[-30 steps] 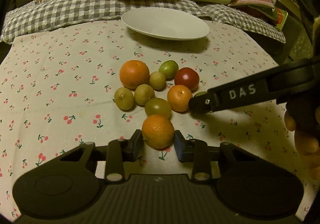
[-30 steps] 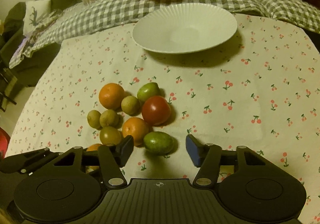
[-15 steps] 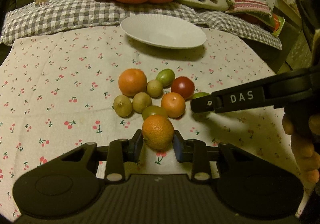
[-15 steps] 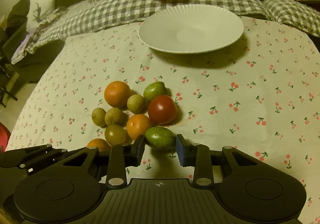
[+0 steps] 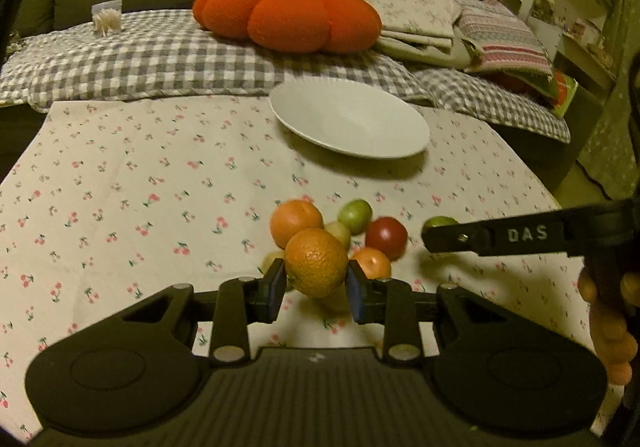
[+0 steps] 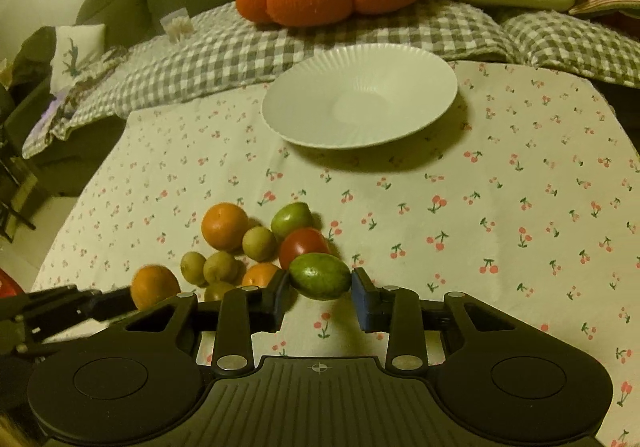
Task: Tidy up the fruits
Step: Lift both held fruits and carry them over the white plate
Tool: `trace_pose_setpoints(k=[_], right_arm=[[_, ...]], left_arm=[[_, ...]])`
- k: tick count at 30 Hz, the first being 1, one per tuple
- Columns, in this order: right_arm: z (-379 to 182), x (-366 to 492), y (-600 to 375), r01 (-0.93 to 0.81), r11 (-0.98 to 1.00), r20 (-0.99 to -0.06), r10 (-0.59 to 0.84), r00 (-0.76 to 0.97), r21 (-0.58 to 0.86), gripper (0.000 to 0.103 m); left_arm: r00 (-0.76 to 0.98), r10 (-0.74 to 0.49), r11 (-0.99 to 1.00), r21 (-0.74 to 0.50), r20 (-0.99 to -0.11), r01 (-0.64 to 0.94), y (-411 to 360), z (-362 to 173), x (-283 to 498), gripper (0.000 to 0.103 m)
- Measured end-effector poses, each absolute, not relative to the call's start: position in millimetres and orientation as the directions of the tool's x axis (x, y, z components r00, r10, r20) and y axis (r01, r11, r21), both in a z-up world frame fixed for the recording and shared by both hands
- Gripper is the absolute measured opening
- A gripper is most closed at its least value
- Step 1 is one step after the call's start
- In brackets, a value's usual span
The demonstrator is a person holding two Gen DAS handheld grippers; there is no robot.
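My left gripper [image 5: 316, 289] is shut on an orange [image 5: 316, 261], which hangs a little above the cherry-print tablecloth. In the right wrist view the same orange [image 6: 155, 285] shows at the left, at the tip of the left gripper [image 6: 108, 303]. The pads of my right gripper [image 6: 320, 291] press on both ends of a green fruit [image 6: 320, 275]. A cluster of fruit lies just beyond: a bigger orange [image 6: 224, 225], a red tomato [image 6: 304, 247], a green tomato [image 6: 291, 216] and several small yellow-green ones. The white plate [image 6: 360, 95] stands empty at the far side.
A pumpkin-shaped orange cushion [image 5: 288, 15], folded cloths and a toothpick jar [image 5: 107, 17] lie on the checked blanket behind the table. The person's hand [image 5: 612, 327] holds the right gripper at the right edge. The table edge drops off at right.
My left gripper has risen with the orange, lifting it off the cloth. The right gripper's jaws have come together onto the green fruit.
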State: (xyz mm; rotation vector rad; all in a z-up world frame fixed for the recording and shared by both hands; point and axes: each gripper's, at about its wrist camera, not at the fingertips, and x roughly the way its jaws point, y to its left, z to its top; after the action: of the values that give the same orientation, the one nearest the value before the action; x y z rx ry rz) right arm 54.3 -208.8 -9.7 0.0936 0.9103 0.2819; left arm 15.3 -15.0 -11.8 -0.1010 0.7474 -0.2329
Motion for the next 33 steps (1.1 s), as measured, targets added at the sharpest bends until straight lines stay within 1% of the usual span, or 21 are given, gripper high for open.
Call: trace_pose_setpoints(k=[11,17,20,25,33], right_arm=[[0,65,-227,-0.146,0.960,-0.740,0.277,0.613,0.239,0.033],[5,77,-240,-0.109,0.950,-0.723,0.294,0.625,0.293,0.033],[8,82,-243,-0.112,0.947,-0.716,0.302,0.629,0.302,0.033],[11,92,-248,-0.119,0.926,-0.703,0.352,0.618,0.359,0.033],[22,117,-249,-0.145,0.913,-0.666,0.380,0.642,0.381,0.033]], left_arm=[[0.722,-0.244,0.968,-0.206,-0.647,0.143,-15,-2,32,0.030],[0.733,-0.224,0.974,-0.176,-0.642,0.143,-19,4,47,0.030],[0.728,-0.220,0.975,-0.173,-0.650,0.140,-19,6,56,0.030],[0.723,-0.217,0.976,-0.166,-0.656,0.143,-18,12,77,0.030],[0.744,-0.260,0.965,-0.186,-0.615,0.184,-23,17,121,0.030]])
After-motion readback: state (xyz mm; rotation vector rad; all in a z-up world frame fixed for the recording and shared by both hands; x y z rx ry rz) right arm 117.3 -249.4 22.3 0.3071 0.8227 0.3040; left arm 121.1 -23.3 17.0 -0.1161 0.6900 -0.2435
